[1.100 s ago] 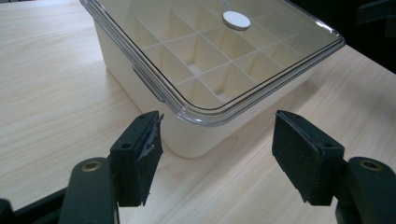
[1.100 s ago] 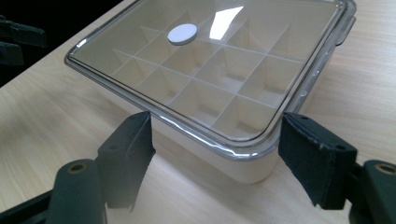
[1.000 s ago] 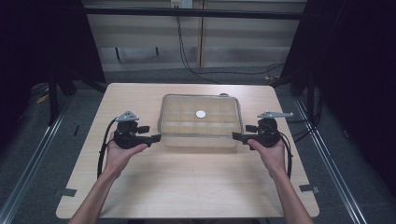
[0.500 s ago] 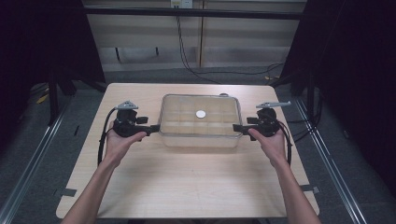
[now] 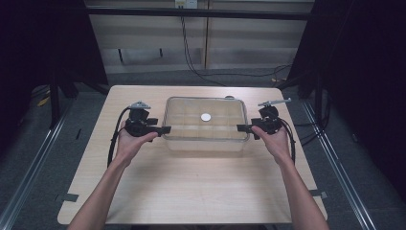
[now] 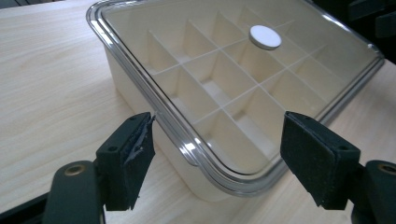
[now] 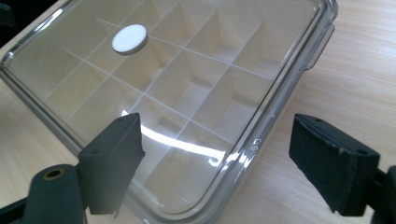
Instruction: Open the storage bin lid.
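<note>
Compartment box (image 5: 206, 125), clear-lidded, toward the table's (image 5: 201, 191) far edge, flanked by left gripper (image 5: 165, 129) and right gripper (image 5: 239, 128), jaws apart at its ends; uneven closing could slip off the lid (image 6: 243, 74) rim.

table (image 5: 191, 191): light wood top, bare near half | floor (image 5: 33, 158): grey, left and right of table | cables (image 5: 191, 57): dark, hang down far wall, trail right across floor | tape marks (image 5: 67, 197): grey, near table corners
</note>
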